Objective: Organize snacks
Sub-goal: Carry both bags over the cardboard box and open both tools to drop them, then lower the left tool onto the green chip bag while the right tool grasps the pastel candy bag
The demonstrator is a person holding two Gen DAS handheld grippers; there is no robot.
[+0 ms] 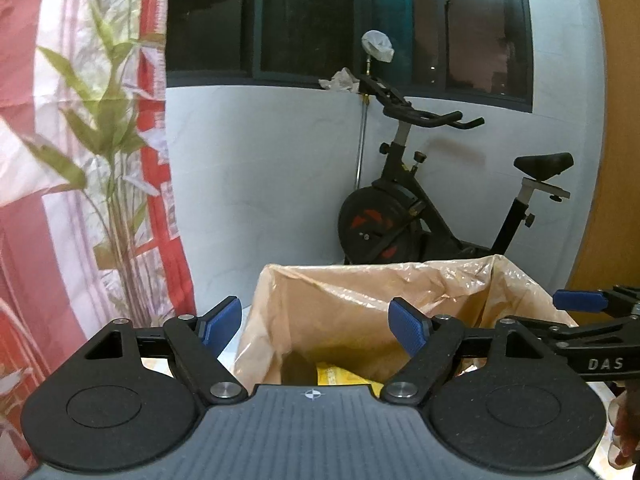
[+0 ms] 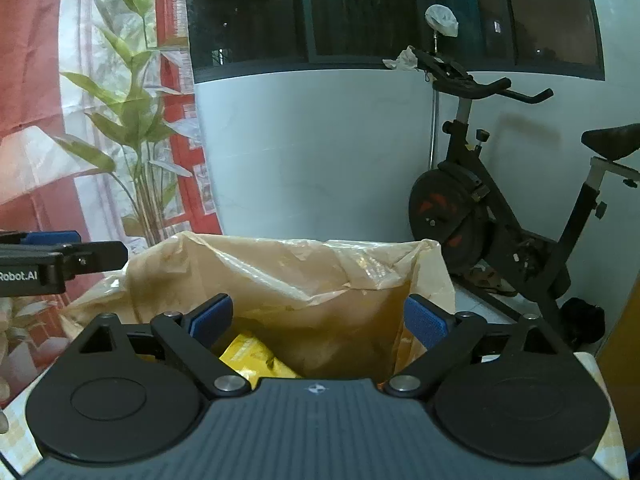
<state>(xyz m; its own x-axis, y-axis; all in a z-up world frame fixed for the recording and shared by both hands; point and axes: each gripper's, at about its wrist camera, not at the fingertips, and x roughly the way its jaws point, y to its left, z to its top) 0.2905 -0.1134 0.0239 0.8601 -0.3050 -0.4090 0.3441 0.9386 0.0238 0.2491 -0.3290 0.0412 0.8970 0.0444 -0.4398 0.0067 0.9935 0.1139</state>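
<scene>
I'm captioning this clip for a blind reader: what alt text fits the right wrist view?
Open right tongs hang empty over an open tan plastic bag with a yellow snack packet inside. The left tongs enter at the left edge; an exercise bike stands behind by a white wall.

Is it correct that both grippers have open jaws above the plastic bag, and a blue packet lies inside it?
Not quite: the packet is yellow, not blue, as the right wrist view shows. The rest holds: the left gripper and right gripper both have open jaws above the plastic bag.
</scene>
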